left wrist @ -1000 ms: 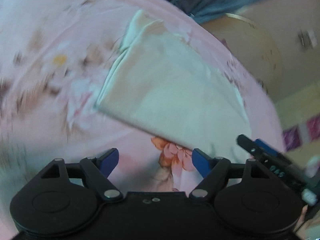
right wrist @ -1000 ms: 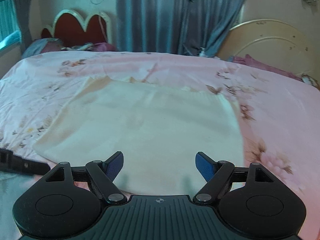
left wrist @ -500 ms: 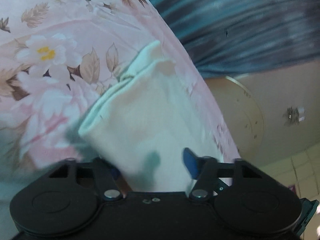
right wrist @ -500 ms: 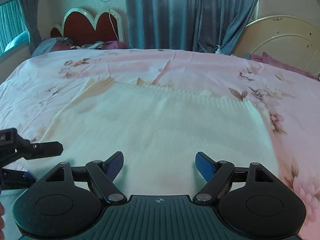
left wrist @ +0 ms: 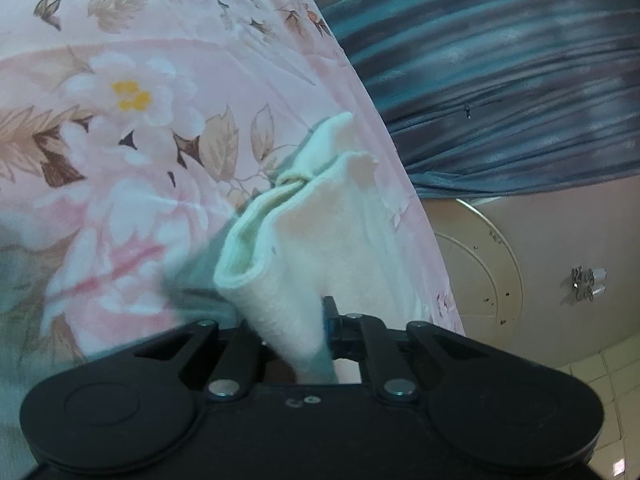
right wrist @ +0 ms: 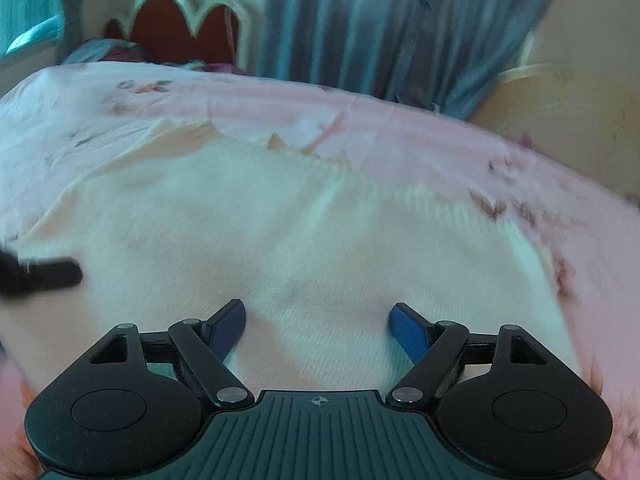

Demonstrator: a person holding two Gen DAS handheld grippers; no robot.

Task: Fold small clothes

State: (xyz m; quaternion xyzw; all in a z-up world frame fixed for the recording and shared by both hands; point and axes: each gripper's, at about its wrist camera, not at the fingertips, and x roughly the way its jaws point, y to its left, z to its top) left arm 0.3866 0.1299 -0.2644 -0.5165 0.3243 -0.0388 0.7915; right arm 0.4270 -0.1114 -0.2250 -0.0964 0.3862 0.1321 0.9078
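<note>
A cream knit garment lies spread flat on the pink floral bedsheet. In the left wrist view its near corner rises off the sheet in a folded ridge. My left gripper has its jaws closing tight on that corner, pads pressing the cloth. The same gripper shows as a dark blurred shape at the garment's left edge in the right wrist view. My right gripper hovers open over the garment's near edge, its blue pads wide apart and nothing pinched between them.
Blue-grey curtains hang behind the bed. A red scalloped headboard with pillows stands at the far left. A round cream board leans at the bed's right side, also seen beyond the sheet's edge.
The left gripper dropped to the garment's corner, rolled, and closed its jaws on the cloth. The right gripper moved lower and closer over the garment's near edge, still open.
</note>
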